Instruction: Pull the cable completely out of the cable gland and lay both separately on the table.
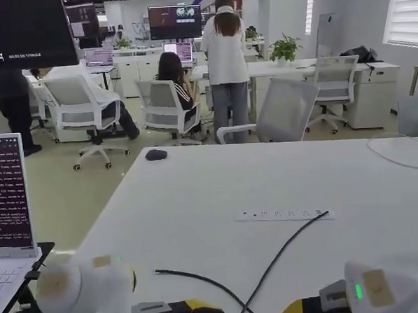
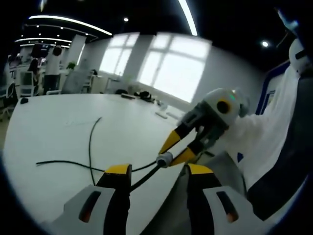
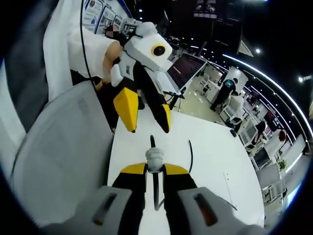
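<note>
At near worktop [image 1: 197, 192] edge: right tongs [image 3: 154, 169] clamped on cable gland [image 3: 154, 157], cable [image 1: 284, 247] trailing across worktop. Left tongs [image 2: 157, 170] wide, cable beside one jaw. Grip cable close to gland, pull straight along gland axis, hold gland steady.

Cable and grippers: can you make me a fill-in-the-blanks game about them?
1. The cable lying on the white table is ___ in colour.
2. The right gripper has its jaws ___ on the gland.
3. The left gripper has its jaws ___, one on each side of the cable.

Missing words: black; shut; open.
</note>
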